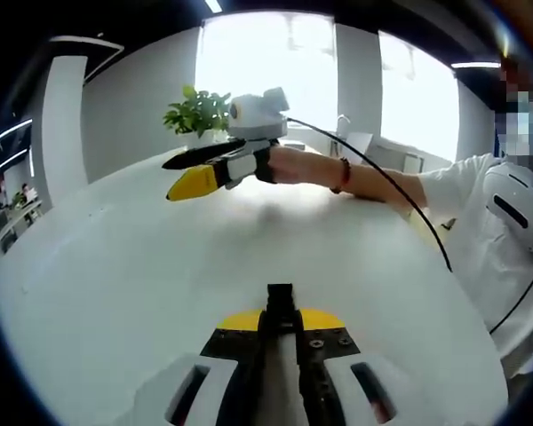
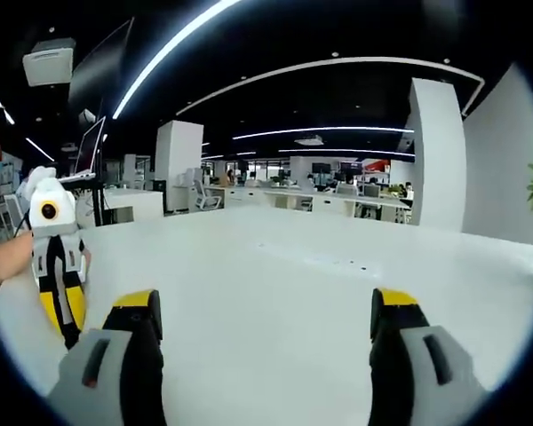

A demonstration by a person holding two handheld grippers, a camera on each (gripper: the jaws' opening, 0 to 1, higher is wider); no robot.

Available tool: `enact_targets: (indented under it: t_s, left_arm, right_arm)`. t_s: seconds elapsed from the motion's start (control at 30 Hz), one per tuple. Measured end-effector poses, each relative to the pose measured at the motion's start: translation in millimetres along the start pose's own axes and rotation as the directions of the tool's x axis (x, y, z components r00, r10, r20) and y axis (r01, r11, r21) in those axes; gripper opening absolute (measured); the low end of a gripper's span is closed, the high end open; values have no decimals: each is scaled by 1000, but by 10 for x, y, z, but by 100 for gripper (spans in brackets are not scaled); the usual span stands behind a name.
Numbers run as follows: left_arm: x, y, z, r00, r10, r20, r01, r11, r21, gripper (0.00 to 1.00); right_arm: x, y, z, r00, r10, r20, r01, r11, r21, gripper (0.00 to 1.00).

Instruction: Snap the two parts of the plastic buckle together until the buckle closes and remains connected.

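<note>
My left gripper [image 1: 280, 312] is shut low over the white table [image 1: 115, 284]. A small black piece [image 1: 280, 295], seemingly a buckle part, is pinched between its yellow tips and sticks out past them. My right gripper [image 1: 188, 171] reaches in from the right above the table's far side, held in a hand, with its black and yellow fingers apart. In the right gripper view, my right gripper [image 2: 265, 311] stands wide open with nothing between its jaws. My left gripper [image 2: 64, 330] hangs at the left edge there, pointing down at the table [image 2: 266, 293].
A person in white [image 1: 480, 222] stands at the table's right side, with a black cable [image 1: 400, 191] running along the arm. A potted plant [image 1: 198, 111] stands at the far edge. Beyond the table lie office desks [image 2: 338, 197] and a white pillar [image 2: 440, 151].
</note>
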State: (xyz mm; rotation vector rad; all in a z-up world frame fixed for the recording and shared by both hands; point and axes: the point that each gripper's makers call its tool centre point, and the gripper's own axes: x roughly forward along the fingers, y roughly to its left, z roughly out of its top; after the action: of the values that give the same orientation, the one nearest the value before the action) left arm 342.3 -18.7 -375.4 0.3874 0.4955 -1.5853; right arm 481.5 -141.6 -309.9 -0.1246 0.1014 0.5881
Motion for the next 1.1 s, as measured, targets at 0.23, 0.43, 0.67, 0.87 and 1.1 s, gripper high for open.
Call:
enact_targets:
  t_s: [0.23, 0.43, 0.67, 0.87, 1.1]
  left_arm:
    - [-19, 5, 34, 1000, 17, 19, -16, 1000, -19, 10]
    - [-70, 131, 54, 998, 66, 24, -65, 997, -46, 10]
    - [-123, 218, 106, 992, 120, 41, -117, 990, -81, 10]
    - [-135, 243, 112, 986, 158, 43, -153, 983, -101, 10]
    - [-178, 338, 192, 973, 223, 53, -217, 971, -101, 10]
  right_arm:
    - [15, -18, 15, 1000, 7, -1, -7, 1000, -4, 96]
    - [30, -20, 15, 1000, 14, -4, -14, 1000, -3, 96]
    - [35, 14, 3, 1000, 25, -13, -25, 1000, -14, 96]
    - [52, 10, 4, 999, 34, -19, -34, 999, -17, 96]
    - [42, 52, 0, 999, 38, -19, -39, 999, -22, 97]
